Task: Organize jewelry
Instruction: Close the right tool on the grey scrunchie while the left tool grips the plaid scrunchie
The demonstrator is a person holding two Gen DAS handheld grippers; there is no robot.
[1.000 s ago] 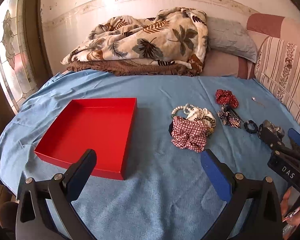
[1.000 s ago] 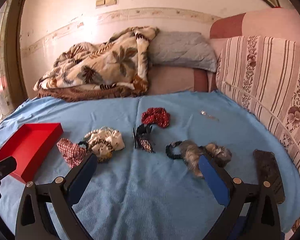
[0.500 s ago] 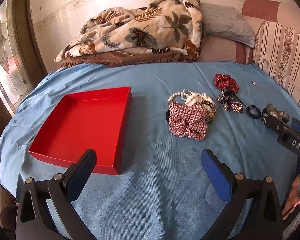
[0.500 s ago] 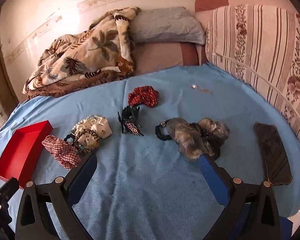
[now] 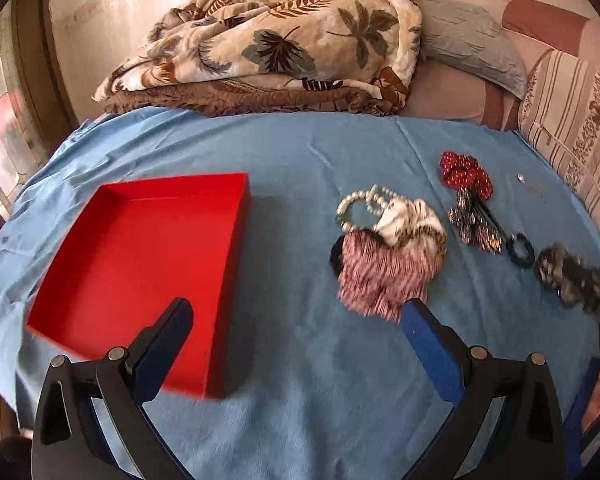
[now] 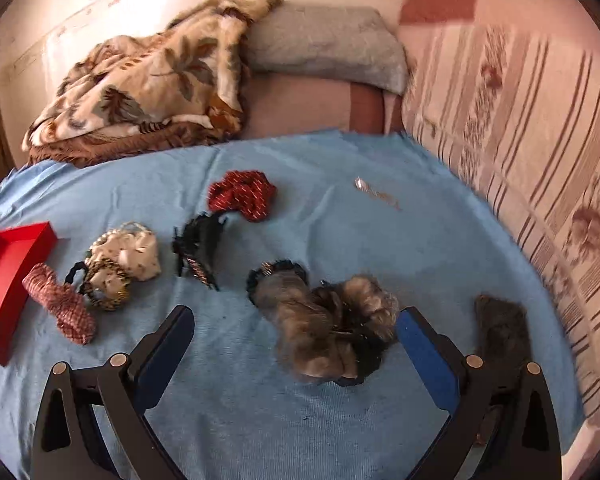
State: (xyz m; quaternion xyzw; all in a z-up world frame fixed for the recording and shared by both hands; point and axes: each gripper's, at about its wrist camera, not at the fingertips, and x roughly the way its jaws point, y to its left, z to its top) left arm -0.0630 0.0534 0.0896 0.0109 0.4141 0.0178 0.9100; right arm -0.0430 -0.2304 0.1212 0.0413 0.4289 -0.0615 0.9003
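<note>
A red box [image 5: 140, 264], open-topped with nothing seen inside, is shown at the left centre of the left wrist view, resting on the blue sheet [image 5: 300, 380]; in the right wrist view only its corner is seen at the left edge. Right of centre in the left wrist view a checked scrunchie [image 5: 380, 276] is heaped against a cream scrunchie [image 5: 412, 226], with a pearl bracelet [image 5: 358, 202] touching the heap at its upper left. Further right a red dotted scrunchie [image 5: 466, 174], a dark hair clip [image 5: 476, 224] just below it and a small black band [image 5: 520, 250] are laid out. A small metal piece [image 6: 376, 194] is seen apart, in the upper right of the sheet. In the right wrist view a grey furry scrunchie [image 6: 308, 320] lies in the lower centre, just ahead of the right gripper [image 6: 296, 330], whose blue-padded fingers are spread wide with nothing between them. The left gripper [image 5: 296, 322] is likewise spread wide and holds nothing, above bare sheet between box and heap. A dark flat object [image 6: 500, 326], blurred, lies at lower right. A leaf-print blanket [image 5: 280, 36] is piled at the top.
</note>
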